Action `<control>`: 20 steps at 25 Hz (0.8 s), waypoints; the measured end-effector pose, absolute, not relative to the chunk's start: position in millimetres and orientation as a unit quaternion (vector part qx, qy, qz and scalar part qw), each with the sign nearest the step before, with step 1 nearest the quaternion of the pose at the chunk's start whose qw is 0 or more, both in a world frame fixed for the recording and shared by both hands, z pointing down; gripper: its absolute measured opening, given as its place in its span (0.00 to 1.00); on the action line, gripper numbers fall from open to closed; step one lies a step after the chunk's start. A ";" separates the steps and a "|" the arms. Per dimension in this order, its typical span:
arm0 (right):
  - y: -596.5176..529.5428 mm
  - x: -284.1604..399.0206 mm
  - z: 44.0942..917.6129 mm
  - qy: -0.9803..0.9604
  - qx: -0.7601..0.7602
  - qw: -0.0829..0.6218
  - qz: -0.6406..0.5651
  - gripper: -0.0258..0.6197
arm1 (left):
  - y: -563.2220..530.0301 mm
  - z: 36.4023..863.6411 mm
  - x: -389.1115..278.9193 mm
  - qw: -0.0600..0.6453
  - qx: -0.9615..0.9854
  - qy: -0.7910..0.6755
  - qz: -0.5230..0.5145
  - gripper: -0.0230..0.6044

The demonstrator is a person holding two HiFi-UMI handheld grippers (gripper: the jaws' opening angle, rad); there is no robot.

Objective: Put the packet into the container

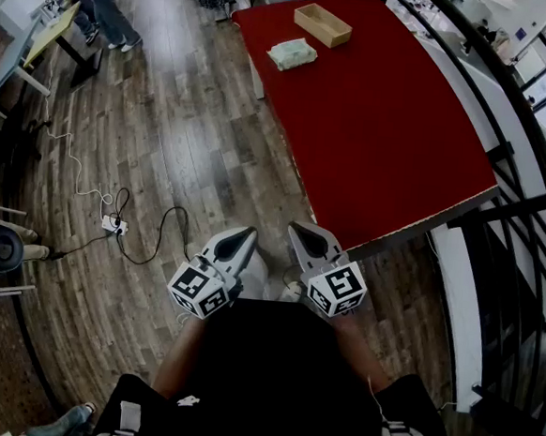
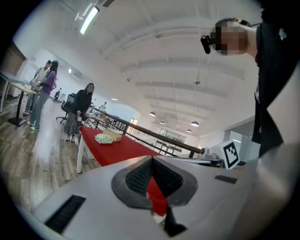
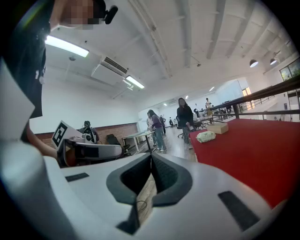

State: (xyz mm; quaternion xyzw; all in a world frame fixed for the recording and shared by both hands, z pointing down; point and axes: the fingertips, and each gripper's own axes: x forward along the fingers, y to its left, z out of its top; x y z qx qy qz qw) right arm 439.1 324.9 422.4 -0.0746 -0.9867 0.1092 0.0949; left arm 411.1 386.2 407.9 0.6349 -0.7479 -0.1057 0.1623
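A pale green packet lies on the red table near its far left edge; it also shows far off as the packet and the packet. Just beyond it sits an open tan box, the container, seen again as the container and the container. Both grippers hang close to my body, well short of the table's near end. My left gripper is shut with nothing in it. My right gripper is shut and holds nothing too.
Wooden floor lies left of the table, with a black cable and power strip on it. A dark railing runs along the table's right side. People stand at a desk far left. A person stands beyond the table's far end.
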 end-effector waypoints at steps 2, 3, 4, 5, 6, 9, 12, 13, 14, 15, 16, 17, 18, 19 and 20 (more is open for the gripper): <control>320.9 419.0 418.2 -0.987 -0.073 0.086 0.114 0.07 | 380.1 406.0 390.9 0.160 0.639 -0.746 -0.101 0.05; 318.4 408.6 415.6 -0.987 -0.073 0.081 0.117 0.07 | 376.7 404.9 380.9 0.159 0.642 -0.744 -0.098 0.05; 315.5 397.8 412.9 -0.987 -0.071 0.077 0.118 0.07 | 373.1 403.7 370.5 0.159 0.645 -0.741 -0.095 0.05; 312.2 386.2 410.8 -0.988 -0.069 0.075 0.118 0.07 | 369.4 402.8 359.3 0.159 0.648 -0.739 -0.093 0.05; 308.7 374.2 409.2 -0.988 -0.066 0.075 0.116 0.07 | 365.9 401.7 347.2 0.159 0.650 -0.738 -0.093 0.05; 299.6 339.1 403.1 -0.990 -0.057 0.075 0.108 0.07 | 355.9 392.7 309.7 0.158 0.653 -0.735 -0.094 0.05; 294.2 308.5 393.3 -0.991 -0.051 0.073 0.098 0.07 | 350.0 383.9 270.9 0.147 0.657 -0.733 -0.098 0.05; 293.2 299.1 390.4 -0.992 -0.051 0.073 0.094 0.07 | 348.8 381.1 259.1 0.145 0.659 -0.731 -0.104 0.05; 292.2 289.9 388.2 -0.992 -0.050 0.073 0.090 0.07 | 347.8 378.2 249.1 0.143 0.661 -0.728 -0.109 0.05; 291.3 280.8 386.6 -0.992 -0.049 0.074 0.086 0.07 | 347.0 376.3 240.6 0.142 0.664 -0.725 -0.110 0.05; 290.4 271.6 385.5 -0.993 -0.048 0.073 0.084 0.07 | 346.9 375.9 232.9 0.142 0.666 -0.723 -0.110 0.05; 290.3 262.0 384.8 -0.993 -0.046 0.073 0.082 0.07 | 347.4 377.4 225.4 0.146 0.668 -0.721 -0.112 0.05; 291.2 252.2 384.2 -0.993 -0.045 0.072 0.082 0.07 | 348.8 380.3 217.9 0.153 0.668 -0.719 -0.118 0.05; 293.4 242.2 384.1 -0.993 -0.044 0.071 0.081 0.07 | 350.8 383.8 210.4 0.161 0.667 -0.716 -0.125 0.05; 296.2 232.1 384.6 -0.993 -0.045 0.071 0.080 0.07 | 352.9 387.1 203.0 0.167 0.667 -0.714 -0.130 0.05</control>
